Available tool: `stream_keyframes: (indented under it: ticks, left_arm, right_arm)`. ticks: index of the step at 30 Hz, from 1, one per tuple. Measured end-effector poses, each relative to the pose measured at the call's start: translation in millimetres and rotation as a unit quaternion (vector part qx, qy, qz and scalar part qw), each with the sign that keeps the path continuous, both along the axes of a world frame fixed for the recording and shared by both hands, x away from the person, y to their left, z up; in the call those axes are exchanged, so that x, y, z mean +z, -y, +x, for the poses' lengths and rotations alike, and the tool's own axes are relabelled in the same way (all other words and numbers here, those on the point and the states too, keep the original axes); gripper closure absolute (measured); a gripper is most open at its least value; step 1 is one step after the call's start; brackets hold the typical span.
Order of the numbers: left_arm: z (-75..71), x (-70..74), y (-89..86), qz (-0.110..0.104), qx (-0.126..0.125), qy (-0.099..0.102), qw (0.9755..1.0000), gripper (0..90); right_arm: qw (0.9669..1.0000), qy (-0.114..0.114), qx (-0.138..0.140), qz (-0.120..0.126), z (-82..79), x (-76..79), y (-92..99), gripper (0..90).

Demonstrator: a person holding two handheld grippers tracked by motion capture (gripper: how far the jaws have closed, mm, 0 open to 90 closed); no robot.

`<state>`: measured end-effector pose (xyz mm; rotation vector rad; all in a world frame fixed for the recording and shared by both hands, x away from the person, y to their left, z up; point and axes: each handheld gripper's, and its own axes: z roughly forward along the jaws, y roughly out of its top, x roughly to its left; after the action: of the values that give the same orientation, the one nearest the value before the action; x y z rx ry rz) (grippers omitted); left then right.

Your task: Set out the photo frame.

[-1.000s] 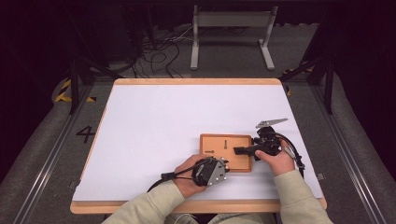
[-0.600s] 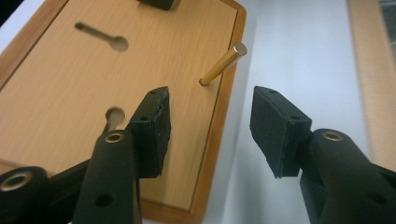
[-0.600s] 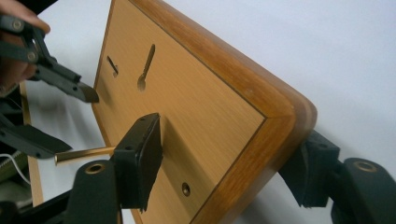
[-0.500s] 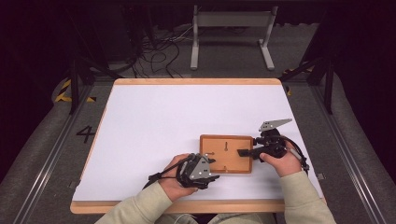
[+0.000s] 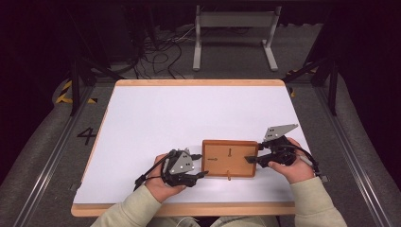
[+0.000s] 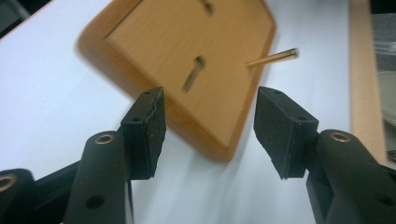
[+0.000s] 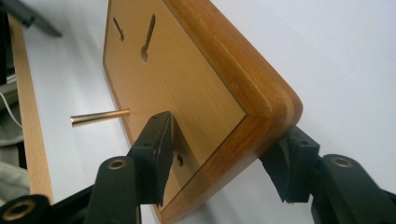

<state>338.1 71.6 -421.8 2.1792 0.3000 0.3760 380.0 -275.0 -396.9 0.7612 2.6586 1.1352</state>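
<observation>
The white counter [image 5: 156,123] is carrying a wooden board [image 5: 230,158], which is lying flat near the counter's front edge, a little right of its middle. The board has a raised, rounded frame around a paler recessed panel, and keyhole-shaped slots are cut into that panel.

Beyond the board, off the far edge of the counter, a grey metal stand [image 5: 235,33] is standing on the floor, with dark cables [image 5: 161,52] lying just beside it.

At the board's right end, the right tool [image 5: 250,159] is clamping the frame: in the right gripper view, one jaw is pressing on the recessed panel and the other is sitting under the outer rim, with the right tool [image 7: 219,154] gripping the board [image 7: 196,88] near its corner.

At the board's left end, the left tool [image 5: 201,174] is resting beside the near corner, released. In the left gripper view, the left tool [image 6: 209,135] is standing spread apart, empty, with the board's [image 6: 187,60] corner lying just ahead of the gap.

A thin brass pin [image 5: 229,176] is sticking out from the board's front edge; it is also showing in the left gripper view [image 6: 273,58] and the right gripper view [image 7: 100,116].
</observation>
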Motion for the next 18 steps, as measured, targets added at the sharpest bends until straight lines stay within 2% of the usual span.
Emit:
stream_keyframes:
  ticks: [5,10,13,14,17,18]
  left_arm:
    - [5.0,1.6,-12.8,-0.016,0.014,-0.009,0.9997,44.5]
    - [11.6,-1.2,-27.5,-0.032,0.036,-0.027,0.9985,43.7]
    - [15.4,-2.7,-34.0,-0.037,0.047,-0.033,0.9977,43.6]
    - [17.0,-3.6,-36.2,-0.04,0.053,-0.031,0.9973,43.6]
    - [23.0,-6.3,-42.8,-0.032,0.077,-0.019,0.9964,43.7]
    - [25.8,-7.8,-45.1,-0.033,0.087,-0.023,0.9954,43.7]
  right_arm:
    - [0.9996,0.017,0.008,-0.022,-5.8,3.2,-1.1,48.2]
    - [0.998,0.032,0.013,-0.052,-13.6,7.8,-4.1,50.1]
    - [0.9975,0.037,0.017,-0.058,-16.5,9.4,-4.5,51.6]
    - [0.9971,0.04,0.021,-0.061,-18.3,10.2,-4.0,52.7]
    - [0.9968,0.048,0.037,-0.052,-23.4,11.0,0.3,56.7]
    - [0.9968,0.048,0.037,-0.052,-23.4,11.0,0.3,56.7]
